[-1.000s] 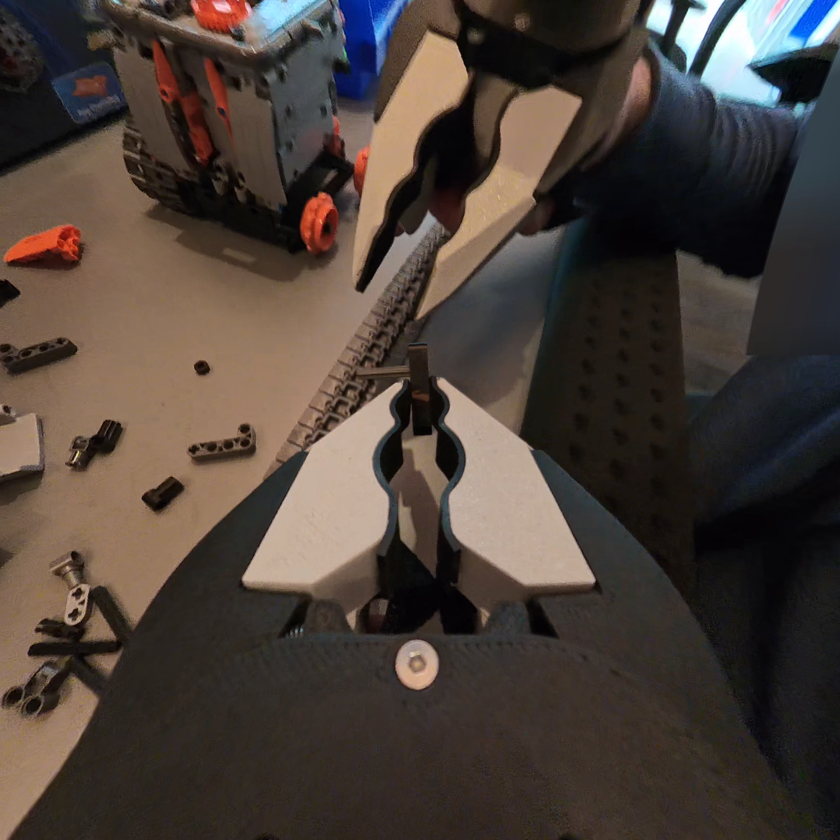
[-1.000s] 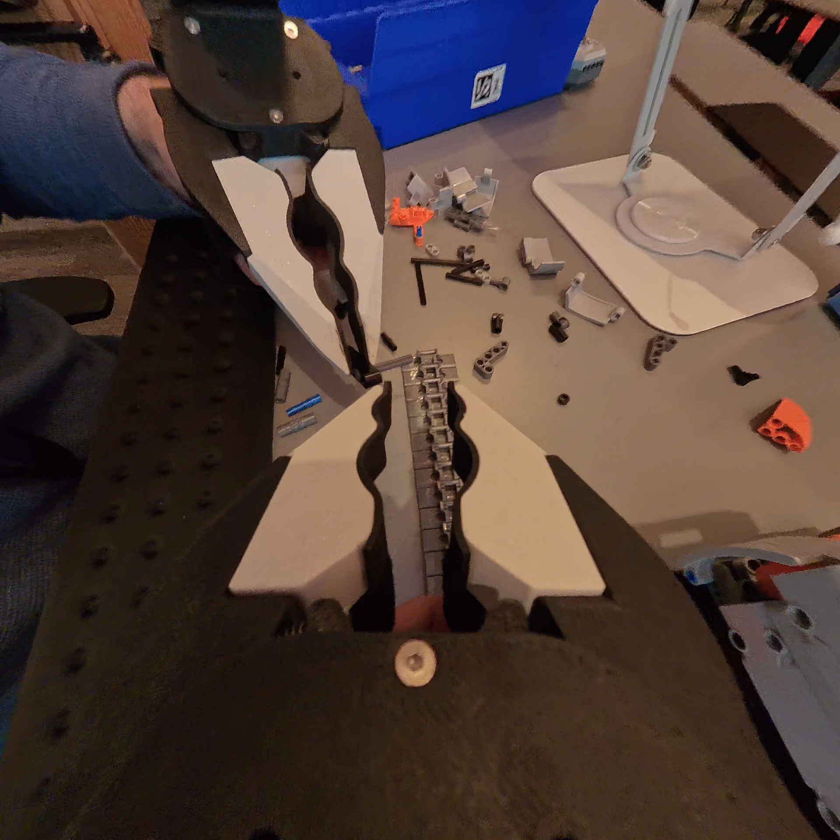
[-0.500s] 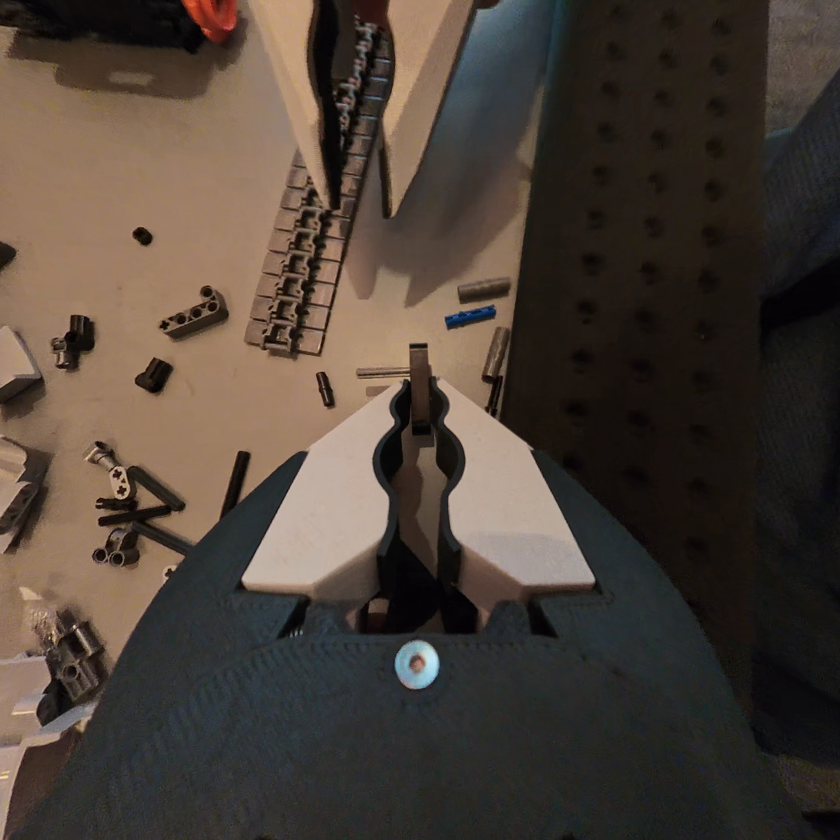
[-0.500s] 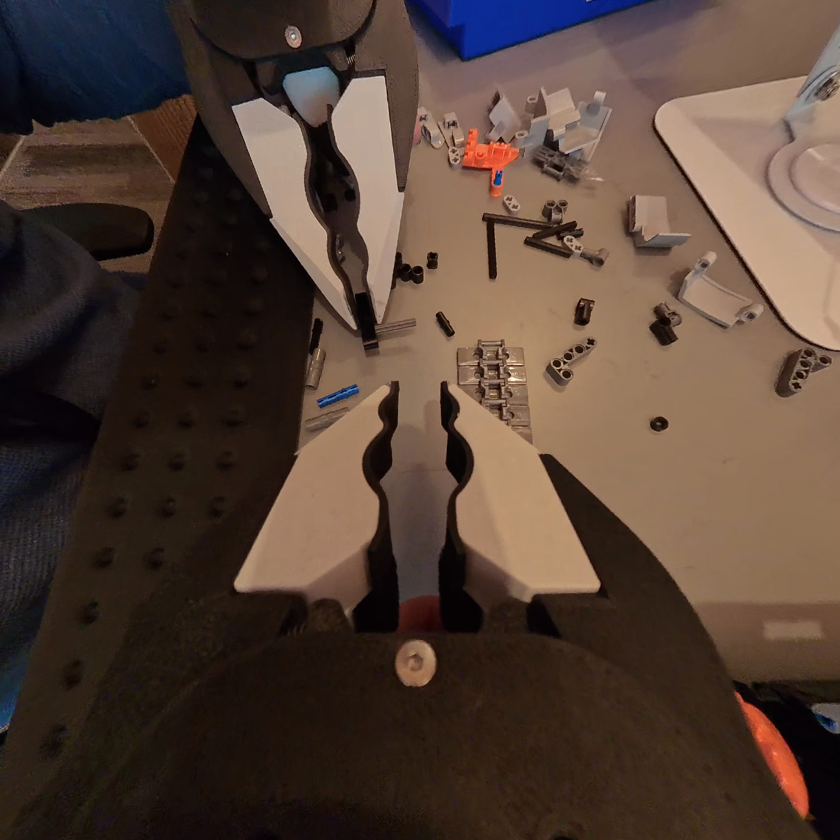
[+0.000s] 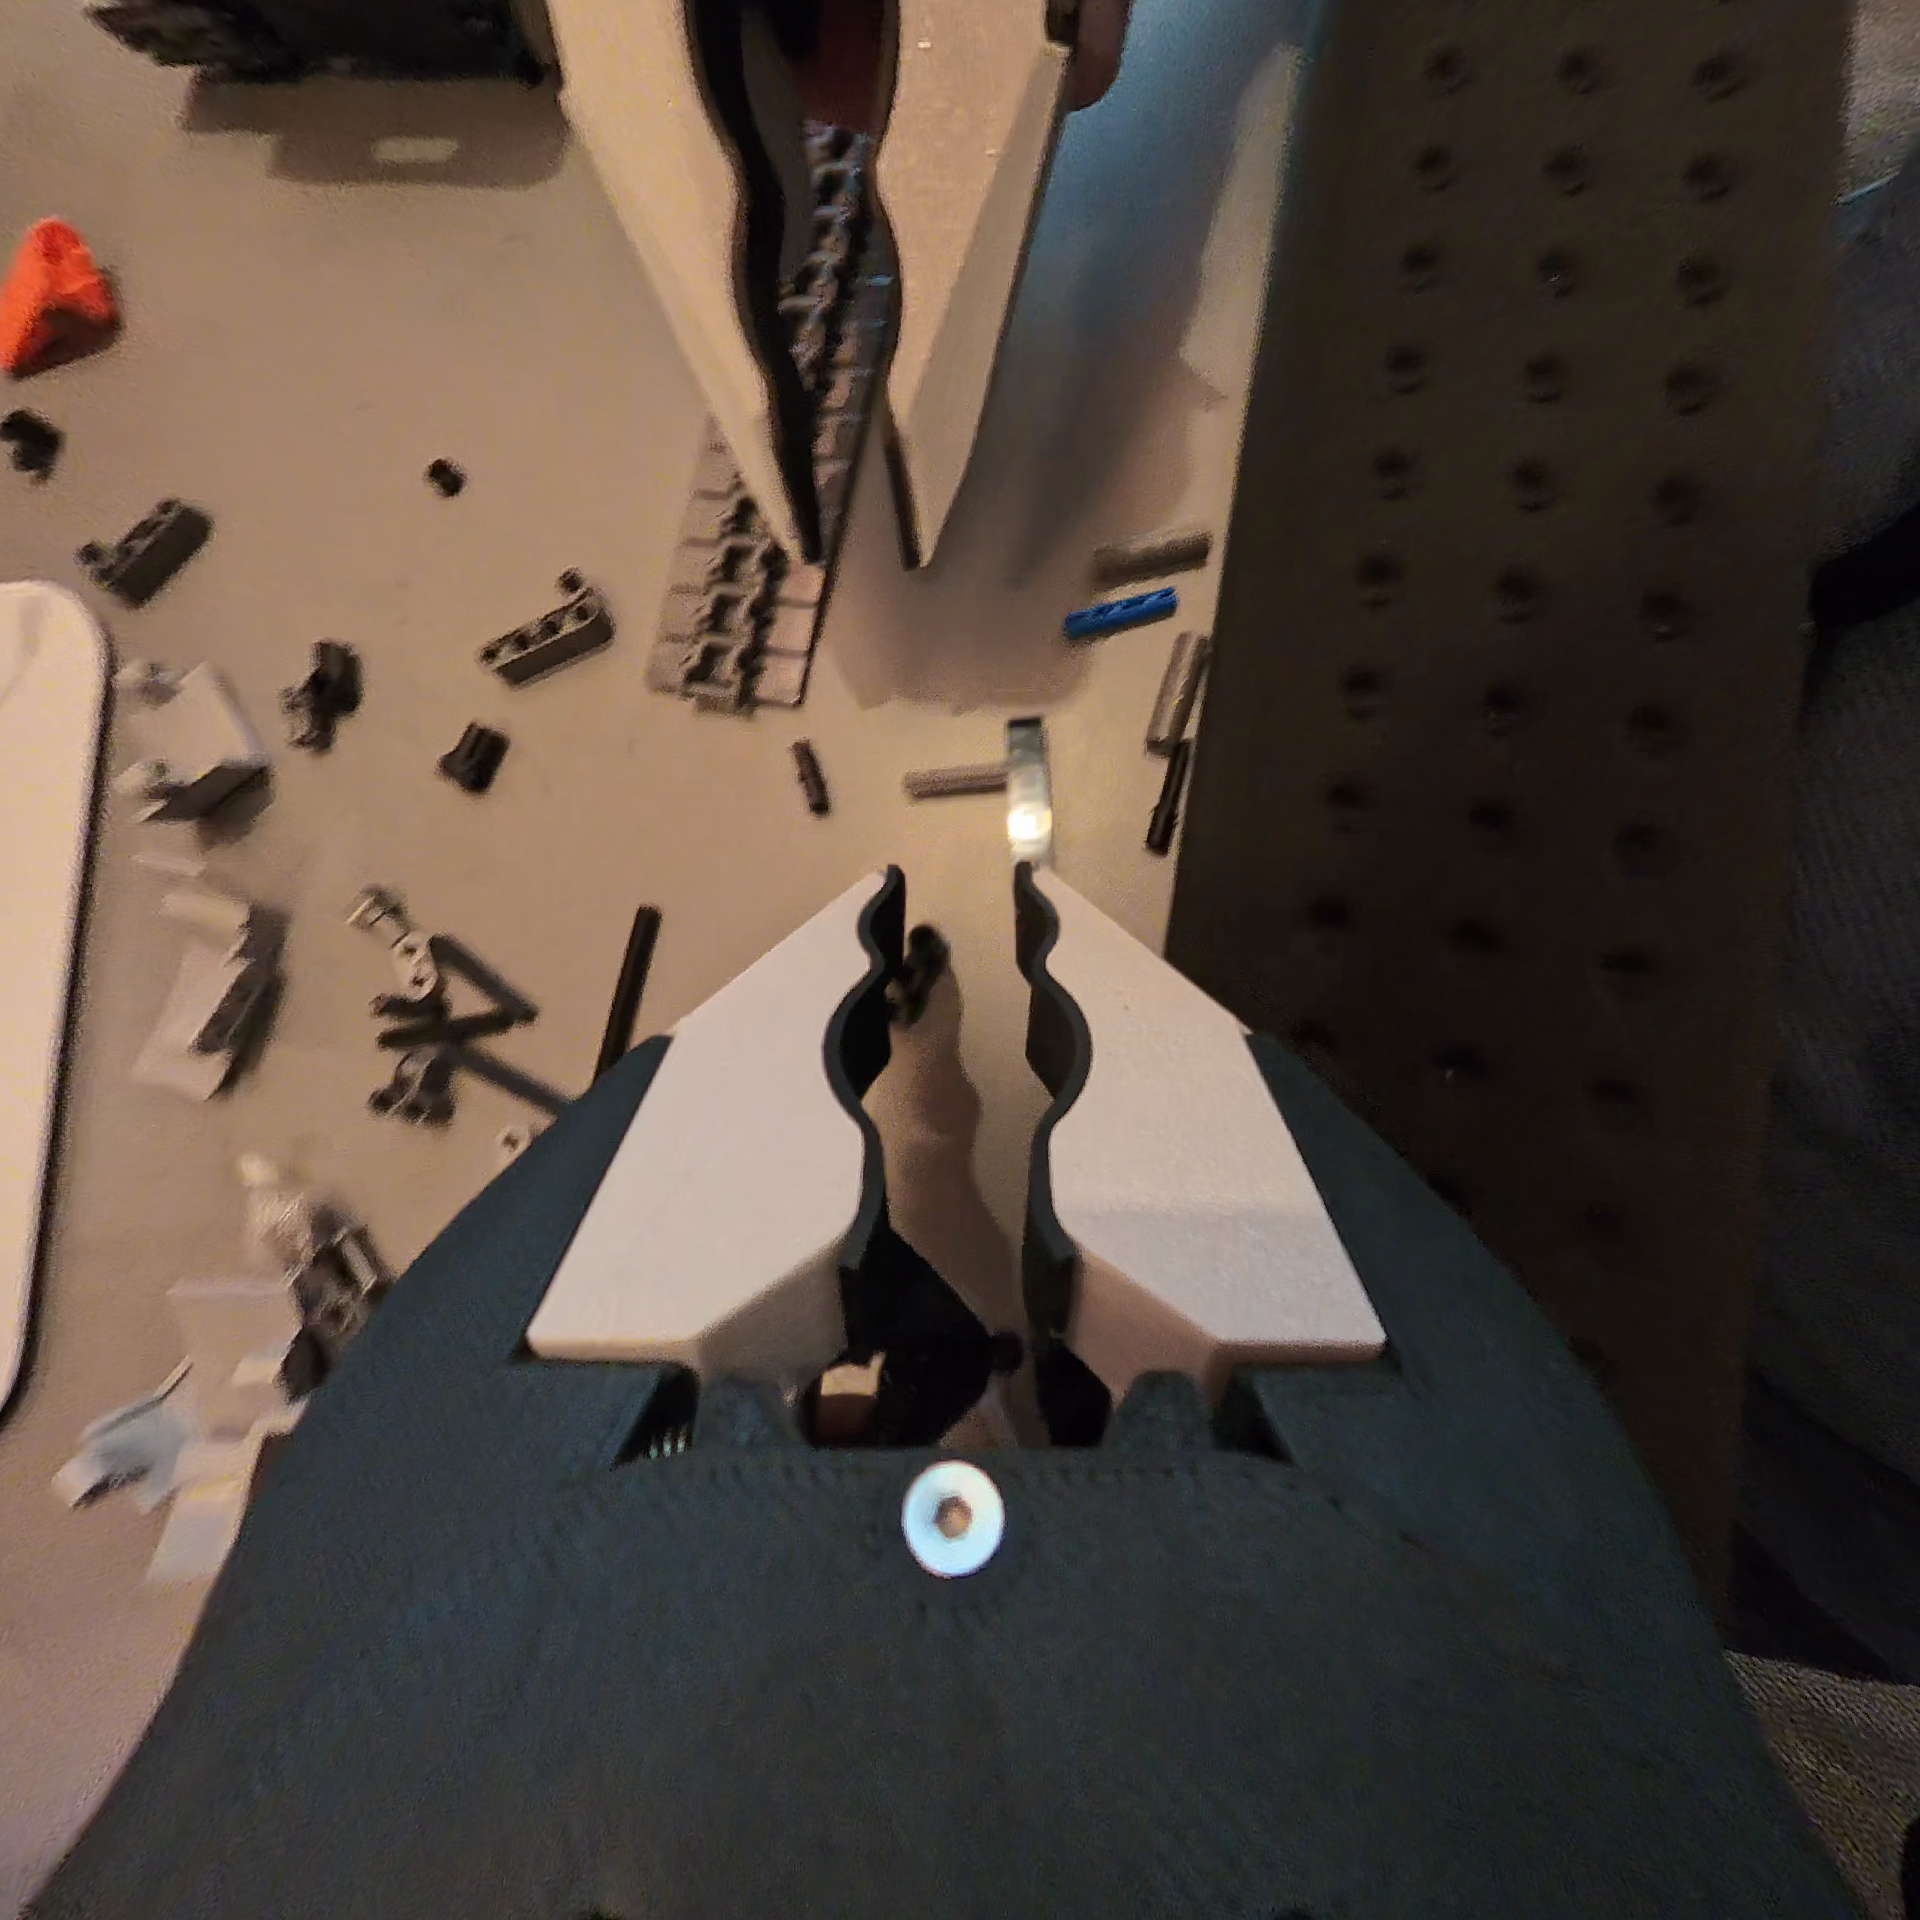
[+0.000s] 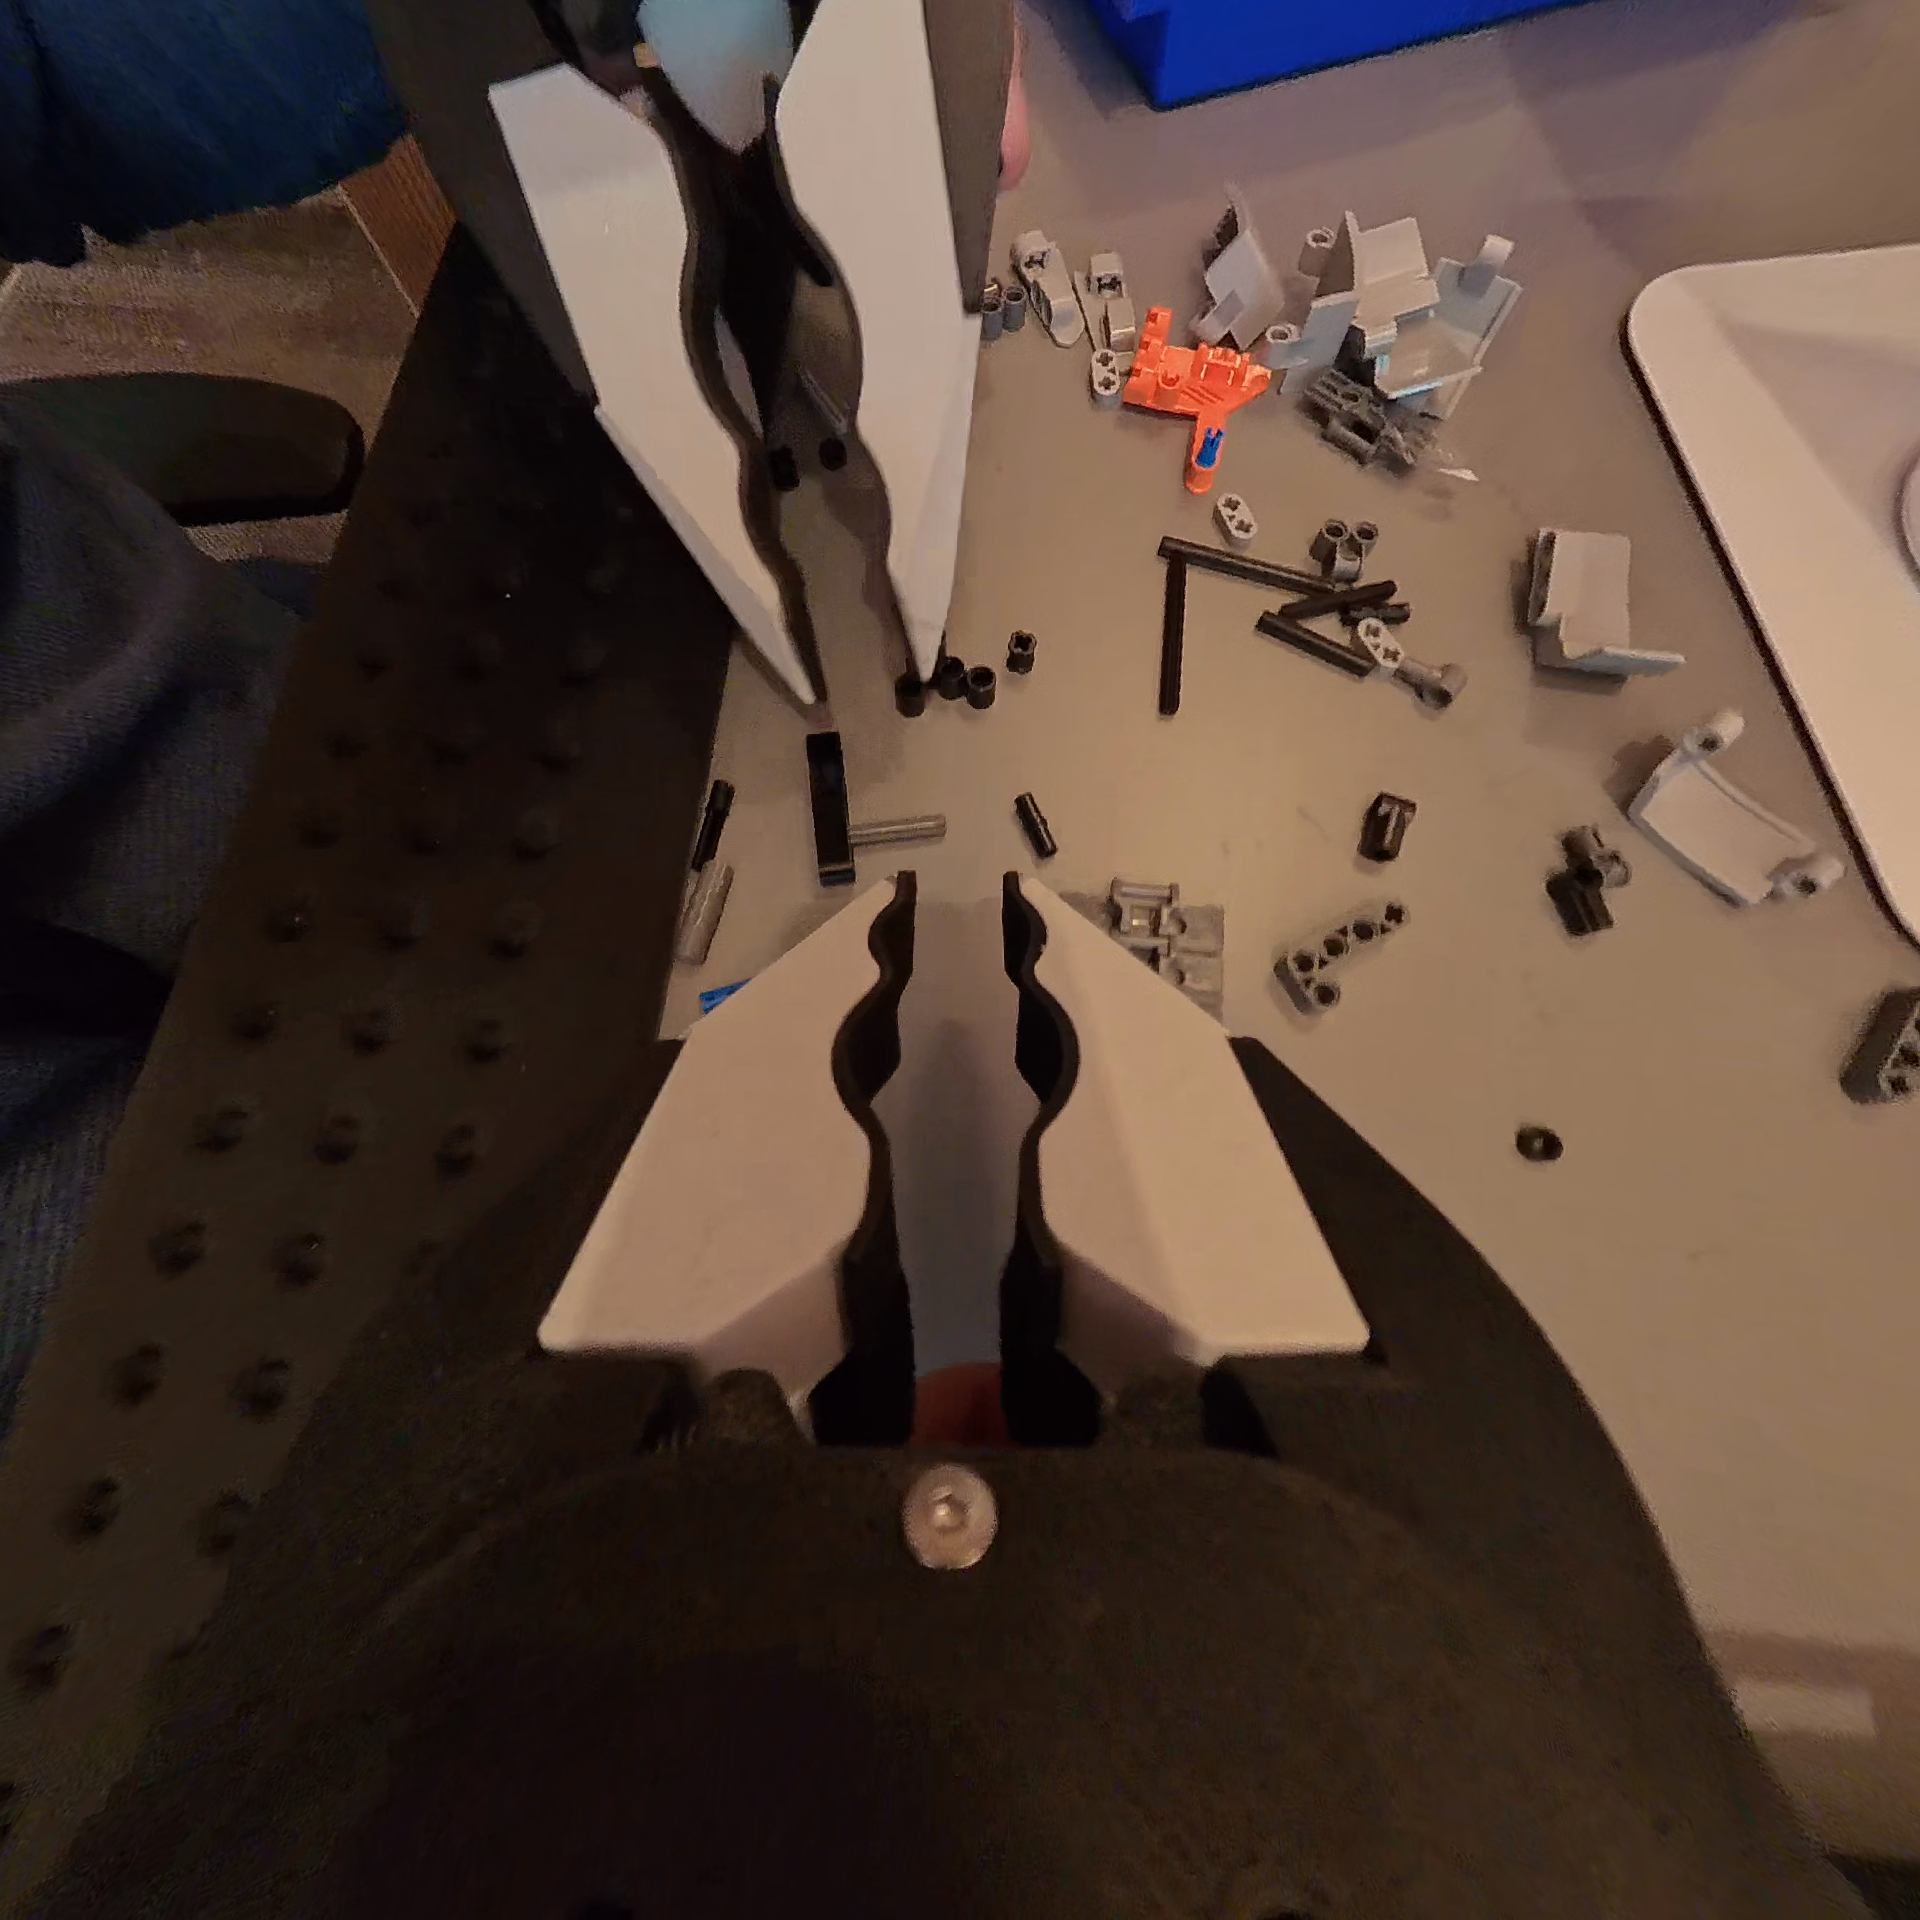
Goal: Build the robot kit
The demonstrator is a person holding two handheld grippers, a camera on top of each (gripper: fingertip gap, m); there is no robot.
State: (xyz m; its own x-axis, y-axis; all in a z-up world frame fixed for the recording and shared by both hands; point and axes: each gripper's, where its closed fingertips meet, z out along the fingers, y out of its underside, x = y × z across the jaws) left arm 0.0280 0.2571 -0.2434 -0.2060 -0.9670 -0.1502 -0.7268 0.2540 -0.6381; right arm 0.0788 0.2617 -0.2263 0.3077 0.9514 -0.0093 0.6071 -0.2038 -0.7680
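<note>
A: While hanging low over the desk point(image 5: 499, 343), stands parted to a narrow gap and grips nothing, as for the left tool point(image 5: 956, 883); just past its tips, flat on the desk, black beam point(image 6: 828, 805) with grey axle point(image 6: 899, 828) pushed through one end, likely laid so to rest steady

B: And for the right tool point(image 6: 958, 883)?

A: Likewise parted, likewise empty; grey track strip point(image 6: 1169, 935) flat just beside its right finger, within easy reach

B: Counting up?

A: Two tools, one track strip, one beam, one axle in it, one blue pin point(image 5: 1120, 613) near the perforated black board point(image 5: 1507, 727), one orange bracket point(image 6: 1195, 379) farther off among grey parts
</note>
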